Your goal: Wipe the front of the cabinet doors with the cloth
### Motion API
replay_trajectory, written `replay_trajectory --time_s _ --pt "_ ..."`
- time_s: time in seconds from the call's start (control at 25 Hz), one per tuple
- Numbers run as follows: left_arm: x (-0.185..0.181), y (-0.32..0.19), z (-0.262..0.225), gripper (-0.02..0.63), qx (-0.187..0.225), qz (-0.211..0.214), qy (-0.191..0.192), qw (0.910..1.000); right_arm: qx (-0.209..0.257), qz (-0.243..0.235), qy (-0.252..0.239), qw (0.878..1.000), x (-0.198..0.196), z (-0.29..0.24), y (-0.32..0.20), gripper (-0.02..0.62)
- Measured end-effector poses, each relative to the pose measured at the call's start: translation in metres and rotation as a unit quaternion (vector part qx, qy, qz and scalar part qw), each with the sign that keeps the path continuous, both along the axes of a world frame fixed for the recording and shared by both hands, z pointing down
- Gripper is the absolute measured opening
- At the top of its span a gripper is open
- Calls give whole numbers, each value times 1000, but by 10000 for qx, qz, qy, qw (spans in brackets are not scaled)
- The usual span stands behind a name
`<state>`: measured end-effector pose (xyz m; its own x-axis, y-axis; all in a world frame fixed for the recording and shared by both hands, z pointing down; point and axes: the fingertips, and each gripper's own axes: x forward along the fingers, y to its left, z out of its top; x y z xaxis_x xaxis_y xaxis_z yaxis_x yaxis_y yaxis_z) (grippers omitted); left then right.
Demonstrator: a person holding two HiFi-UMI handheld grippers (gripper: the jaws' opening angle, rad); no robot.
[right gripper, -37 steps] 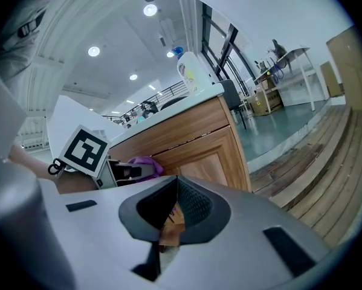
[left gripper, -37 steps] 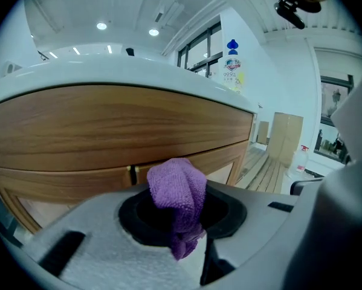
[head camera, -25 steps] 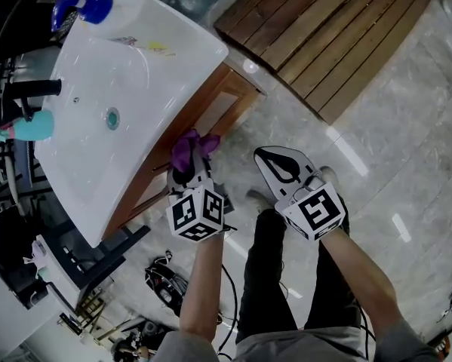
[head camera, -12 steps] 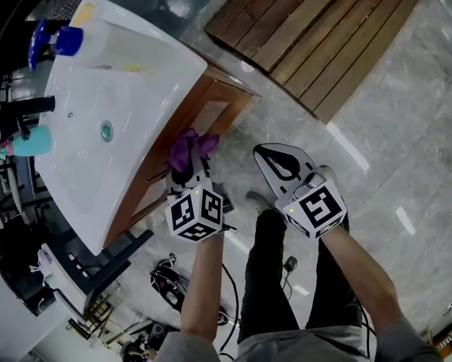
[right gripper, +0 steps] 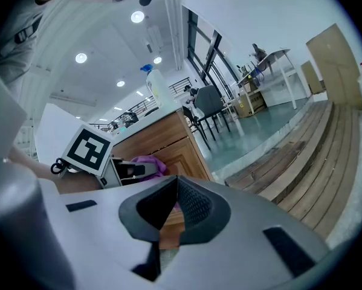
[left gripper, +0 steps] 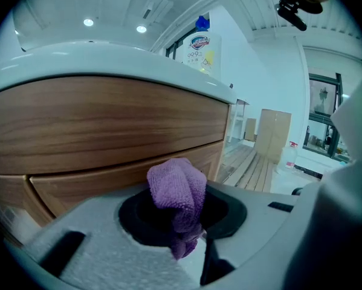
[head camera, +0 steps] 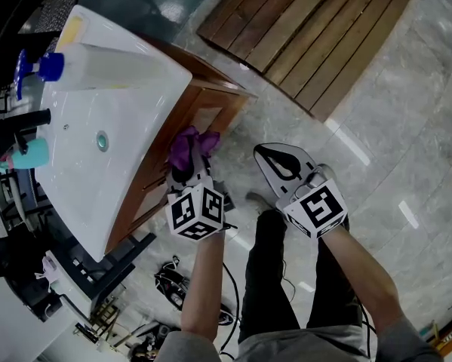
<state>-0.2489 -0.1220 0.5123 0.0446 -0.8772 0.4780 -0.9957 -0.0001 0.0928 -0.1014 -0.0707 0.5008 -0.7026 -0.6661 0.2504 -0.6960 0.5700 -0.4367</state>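
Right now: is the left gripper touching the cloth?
Touching. The left gripper view shows the left gripper with its jaws clamped on the purple cloth.

The grey marble floor [head camera: 376, 127] carries the wooden cabinet [head camera: 210, 115], a slatted wooden platform [head camera: 316, 29] and tangled cables [head camera: 169, 281].

Cloth [head camera: 192, 145]: purple terry, bunched into a wad, pinched between the jaws of the left gripper [left gripper: 187, 225].
Cabinet doors [head camera: 208, 117]: brown wood, panelled, closed.
Relation: cloth close before door front; contact unclear.
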Motion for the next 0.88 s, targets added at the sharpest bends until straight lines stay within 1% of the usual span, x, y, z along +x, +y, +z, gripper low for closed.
replay_trajectory --time_s 0.16,0.88 --pt "11 -7 2 94 -11 101 14 9999 -63 110 -21 9999 8 3 -4 9" --pt "43 -32 6 94 -94 368 93 9992 -200 308 -83 9993 31 12 -20 9"
